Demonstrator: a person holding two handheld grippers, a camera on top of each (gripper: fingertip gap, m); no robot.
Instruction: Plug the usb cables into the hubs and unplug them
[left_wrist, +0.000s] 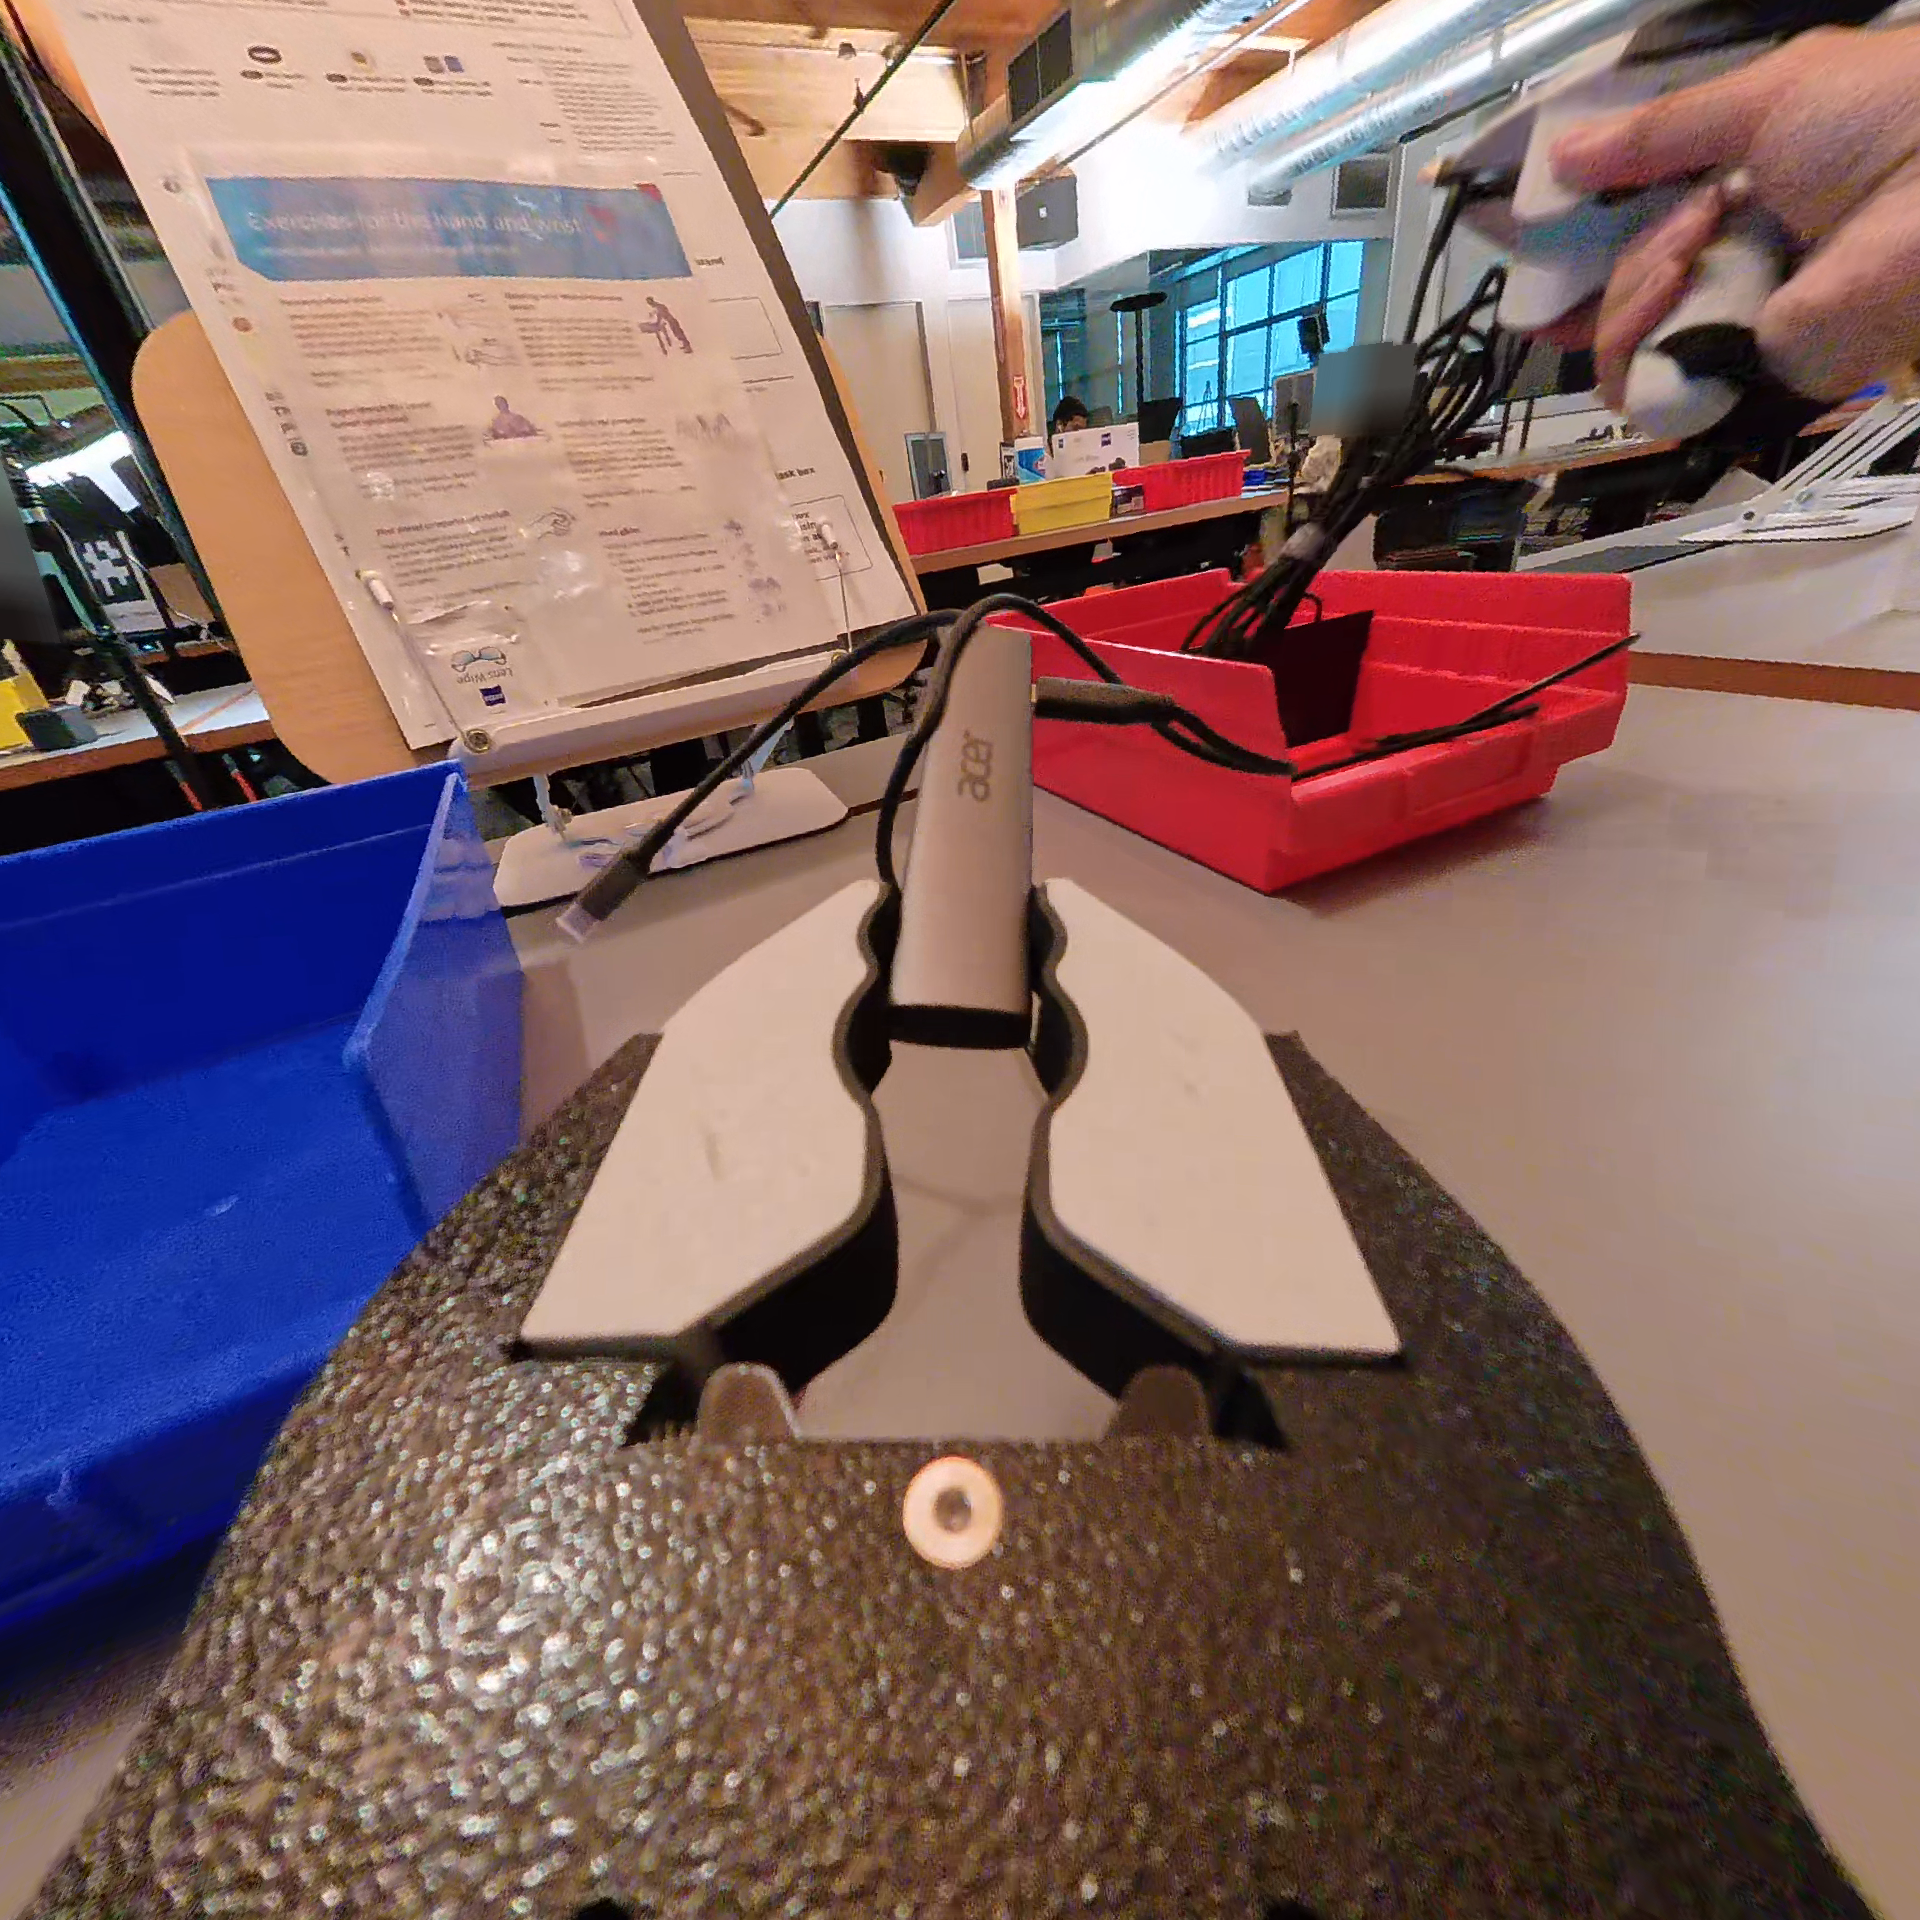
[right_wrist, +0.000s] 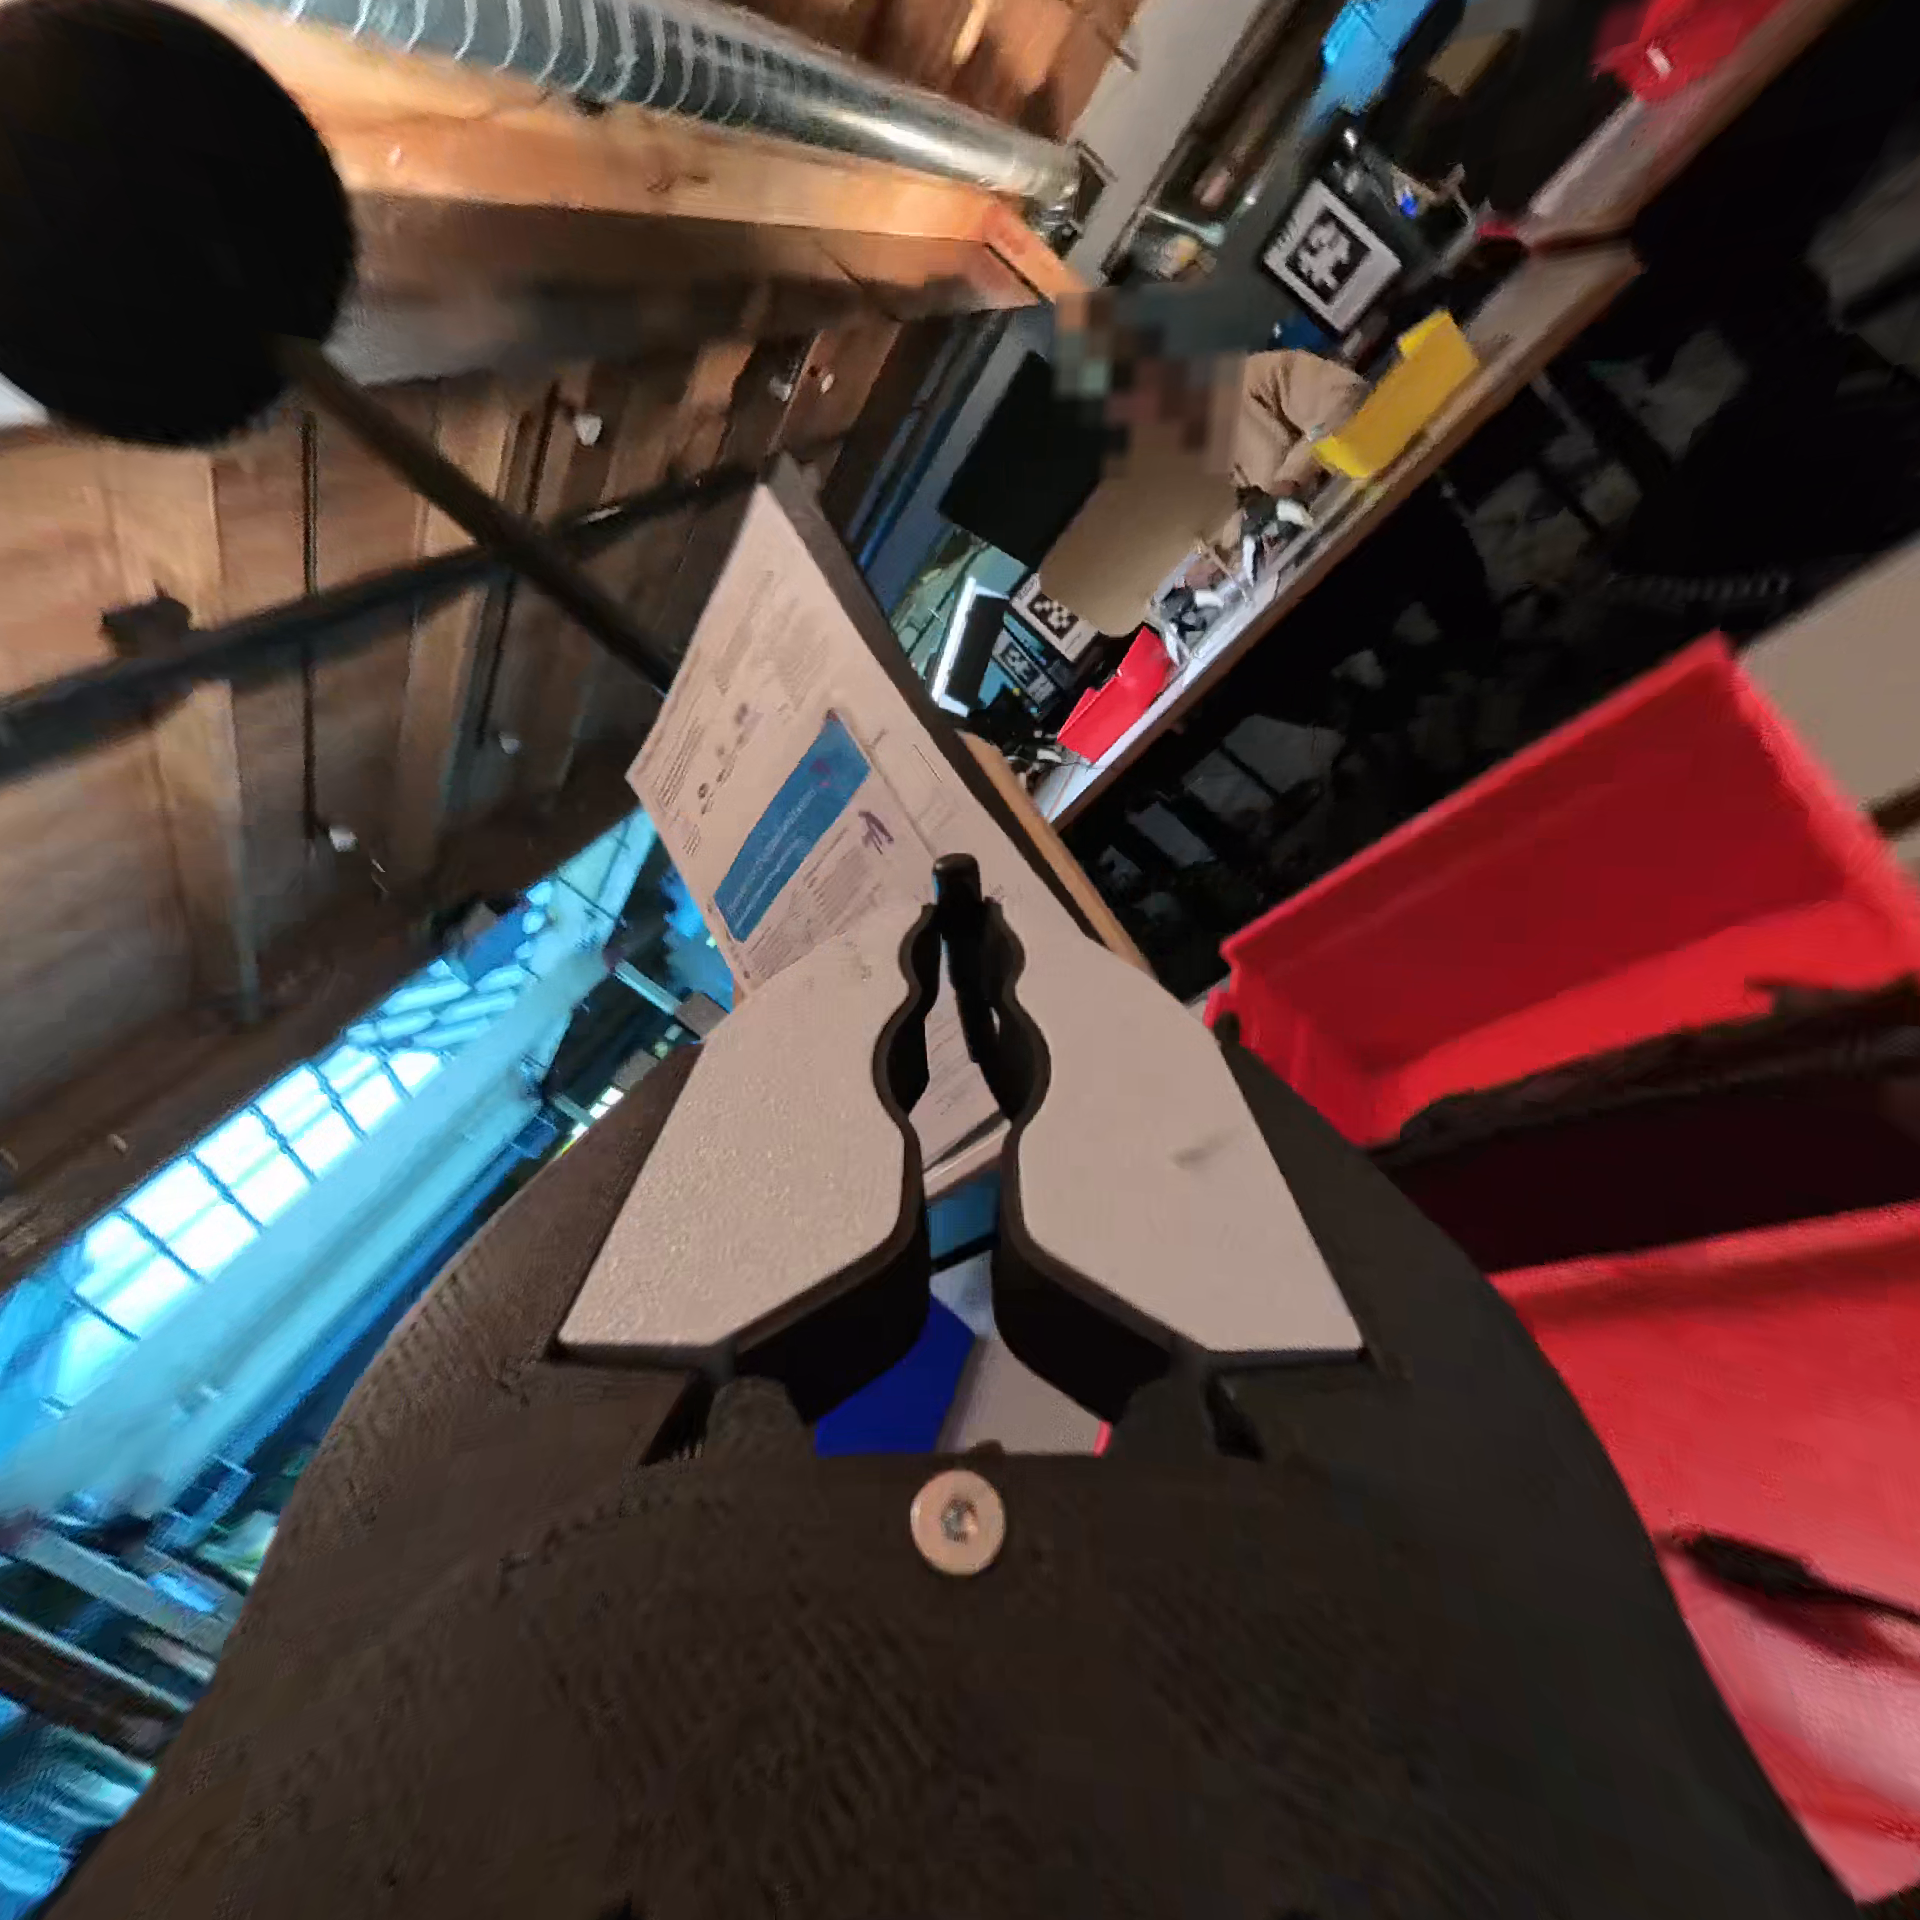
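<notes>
1. The counter is grey and smooth. A blue bin stands at the left on it, and a red bin stands farther back at the right.
2. Behind the bins, a board with printed sheets leans on a stand. The room is a big workshop with wooden beams, a metal duct, windows and more counters with coloured bins.
3. The left hand-held gripper is closed on a silver hub. The hub stands up between the fingers, above the counter.
4. A black cable comes from the top of the hub, and its plug hangs free near the blue bin.
5. The right hand-held gripper is tilted and raised beside the red bin. Its fingers are almost together and pinch a thin black cable end.
6. A bundle of black cables rises out of the red bin toward a person's hand.
</notes>
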